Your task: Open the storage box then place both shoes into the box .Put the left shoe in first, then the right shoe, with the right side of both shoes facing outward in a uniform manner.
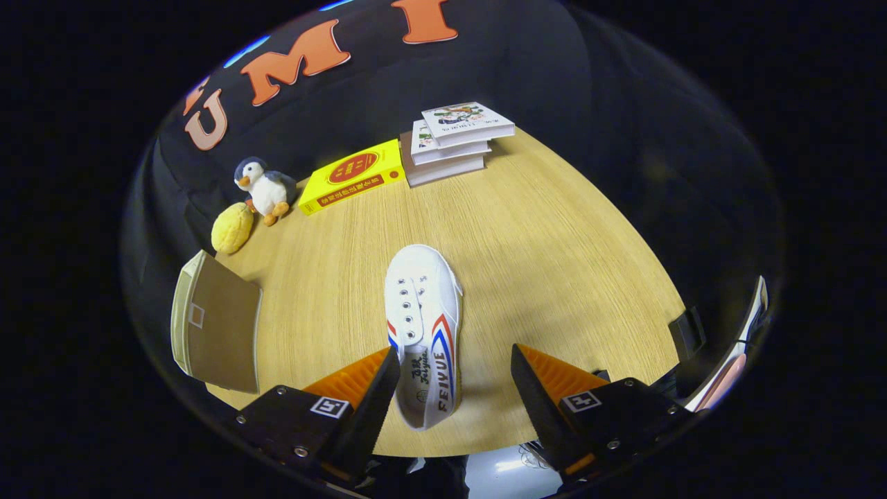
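A white canvas shoe [423, 326] with red and blue side stripes lies on the wooden table [540, 249], toe pointing away from me. Its heel end sits between my fingers, close to the left fingertip and apart from the right one. My gripper [454, 360] is open, hovering over the shoe's heel, and neither finger presses on it. A tan storage box [218, 324] with its lid shut rests at the table's left edge, to the left of my left finger.
Beyond the shoe, at the far side of the table, lie a yellow book [353, 177] and a stack of books [454, 138]. A plush penguin [263, 188] and a yellow plush ball [232, 227] sit at the far left.
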